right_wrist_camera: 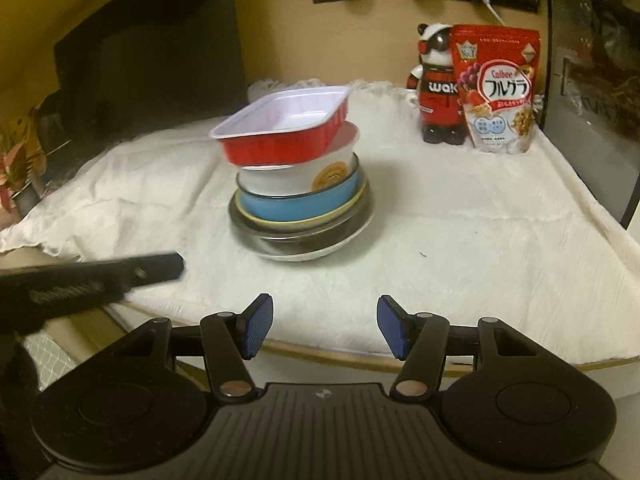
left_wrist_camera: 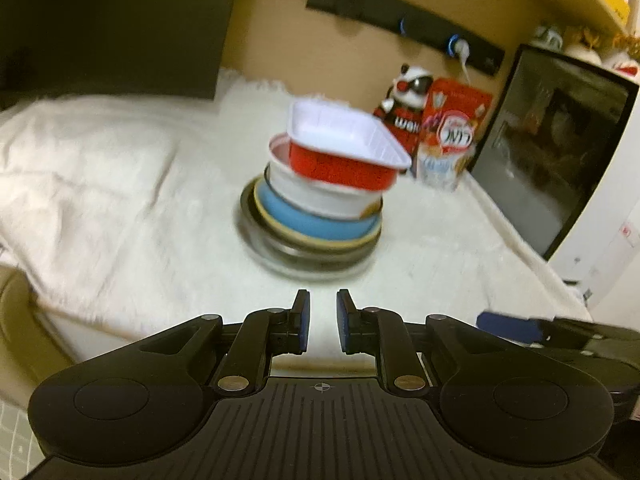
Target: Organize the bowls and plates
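A stack of dishes stands mid-table: a red rectangular tray [right_wrist_camera: 280, 136] with a white inside sits tilted on top, on a white bowl [right_wrist_camera: 296, 176], a blue bowl [right_wrist_camera: 296, 206], a yellow-rimmed dish and a steel bowl [right_wrist_camera: 304, 240]. The stack also shows in the left wrist view, with the red tray [left_wrist_camera: 344, 152] on top and the steel bowl [left_wrist_camera: 308, 256] at the bottom. My left gripper [left_wrist_camera: 323, 320] is empty, its jaws a narrow gap apart, short of the stack. My right gripper [right_wrist_camera: 325, 328] is open and empty near the table's front edge.
A white cloth [right_wrist_camera: 480, 216] covers the table. A red cereal bag [right_wrist_camera: 498, 88] and a panda figure [right_wrist_camera: 436, 84] stand at the back right beside a dark appliance [right_wrist_camera: 592, 80]. The other gripper shows in each view: left [right_wrist_camera: 100, 276], right [left_wrist_camera: 560, 332].
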`<action>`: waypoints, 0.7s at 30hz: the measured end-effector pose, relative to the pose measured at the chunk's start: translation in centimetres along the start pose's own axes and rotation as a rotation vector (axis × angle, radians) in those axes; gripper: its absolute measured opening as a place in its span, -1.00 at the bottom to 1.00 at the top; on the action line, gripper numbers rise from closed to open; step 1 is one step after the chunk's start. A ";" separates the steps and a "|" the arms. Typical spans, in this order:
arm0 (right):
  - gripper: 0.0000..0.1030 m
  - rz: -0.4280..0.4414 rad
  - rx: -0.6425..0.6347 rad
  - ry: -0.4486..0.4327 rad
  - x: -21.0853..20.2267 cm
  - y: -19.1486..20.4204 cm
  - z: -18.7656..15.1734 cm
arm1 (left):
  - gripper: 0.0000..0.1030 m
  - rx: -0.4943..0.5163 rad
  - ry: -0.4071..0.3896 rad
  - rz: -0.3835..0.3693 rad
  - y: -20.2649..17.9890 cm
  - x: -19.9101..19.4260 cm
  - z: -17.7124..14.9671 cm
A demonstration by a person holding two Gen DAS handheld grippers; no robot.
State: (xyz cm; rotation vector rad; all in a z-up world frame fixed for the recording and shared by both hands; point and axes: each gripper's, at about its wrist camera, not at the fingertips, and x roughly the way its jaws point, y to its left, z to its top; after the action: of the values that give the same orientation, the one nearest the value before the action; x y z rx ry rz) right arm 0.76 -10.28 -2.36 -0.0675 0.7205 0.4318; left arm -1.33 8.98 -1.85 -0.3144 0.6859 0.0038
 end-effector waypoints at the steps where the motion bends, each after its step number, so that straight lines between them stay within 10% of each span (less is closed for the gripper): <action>1: 0.13 -0.004 -0.004 -0.007 -0.3 0.2 -0.2 | -0.70 0.017 0.006 -0.006 -0.3 -0.1 -0.2; 6: 0.14 -0.004 0.022 -0.013 -1.0 0.2 -0.5 | -0.70 0.112 -0.061 0.101 -1.8 -2.3 -1.6; 21: 0.14 0.002 0.044 -0.050 -2.1 0.2 -0.6 | -0.69 0.119 -0.019 0.051 -2.7 -2.4 -1.7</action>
State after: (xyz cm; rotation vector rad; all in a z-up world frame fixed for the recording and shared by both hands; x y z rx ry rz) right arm -1.11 -10.94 -1.36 -0.0148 0.6804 0.4186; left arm -3.95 6.17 -0.87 -0.1821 0.6722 0.0143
